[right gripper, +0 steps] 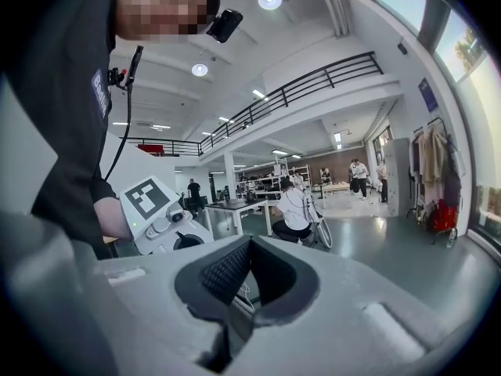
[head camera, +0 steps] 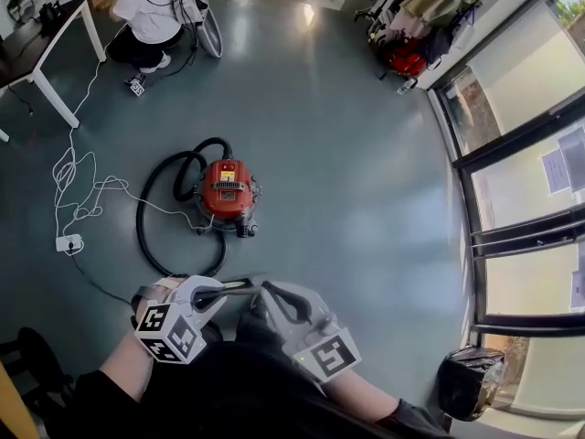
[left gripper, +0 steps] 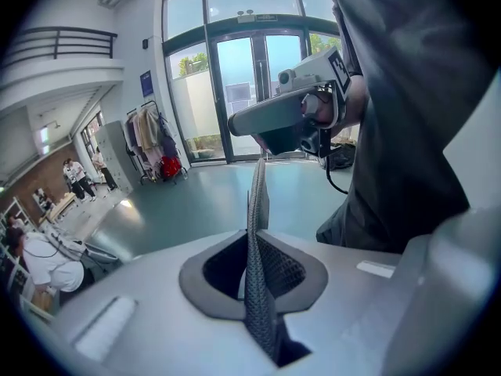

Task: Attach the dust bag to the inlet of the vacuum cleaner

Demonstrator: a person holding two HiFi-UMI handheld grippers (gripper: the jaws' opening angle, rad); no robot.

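The red vacuum cleaner (head camera: pixel 226 188) sits on the grey-green floor with its black hose (head camera: pixel 146 231) looped to its left. Both grippers hover close to my body, well short of it. My left gripper (head camera: pixel 245 284) is shut on a thin flat sheet (left gripper: pixel 260 180) that rises edge-on past its pads (left gripper: pixel 252 288); I cannot tell more about the sheet. My right gripper (head camera: pixel 266 290) points toward the left one, tips nearly meeting, and is shut with nothing between its jaws (right gripper: pixel 246 251). The right gripper (left gripper: pixel 239 122) shows ahead in the left gripper view.
A person (head camera: pixel 151 7) crouches by a white table (head camera: pixel 55 53) at the far left. A white cable runs to a power strip (head camera: pixel 69 242). Glass doors (head camera: pixel 521 163) line the right side. A clothes rack (head camera: pixel 425 12) stands far right, a dark bin (head camera: pixel 468 382) near right.
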